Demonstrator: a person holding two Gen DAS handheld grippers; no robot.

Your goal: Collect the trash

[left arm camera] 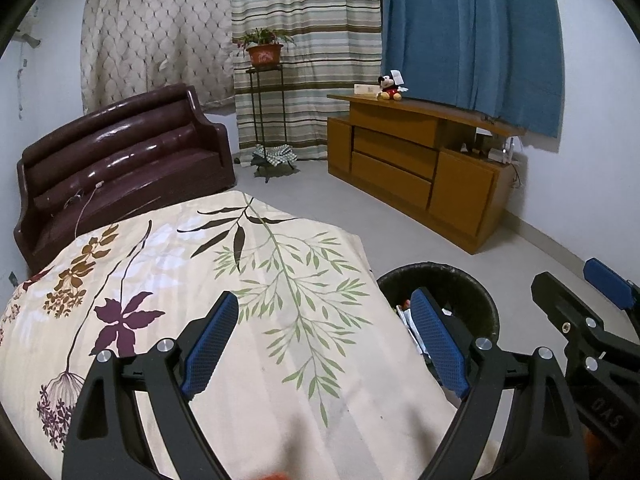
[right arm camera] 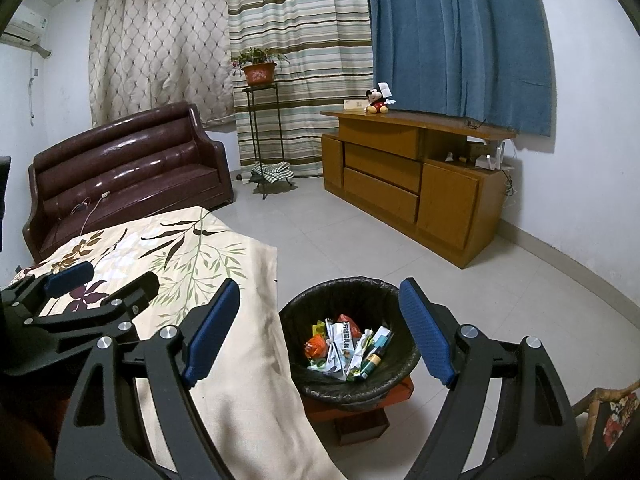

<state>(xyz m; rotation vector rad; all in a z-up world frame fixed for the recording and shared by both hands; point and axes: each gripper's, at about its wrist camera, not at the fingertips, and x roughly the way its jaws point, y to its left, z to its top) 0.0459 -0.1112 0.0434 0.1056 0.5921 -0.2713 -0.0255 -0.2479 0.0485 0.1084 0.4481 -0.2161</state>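
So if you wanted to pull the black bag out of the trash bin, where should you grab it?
Probably at the folded-over bag edge on the bin's rim, coming from above with the right hand-held gripper. The black bag wraps the rim there, giving a thin lip to pinch; wrappers fill the middle.
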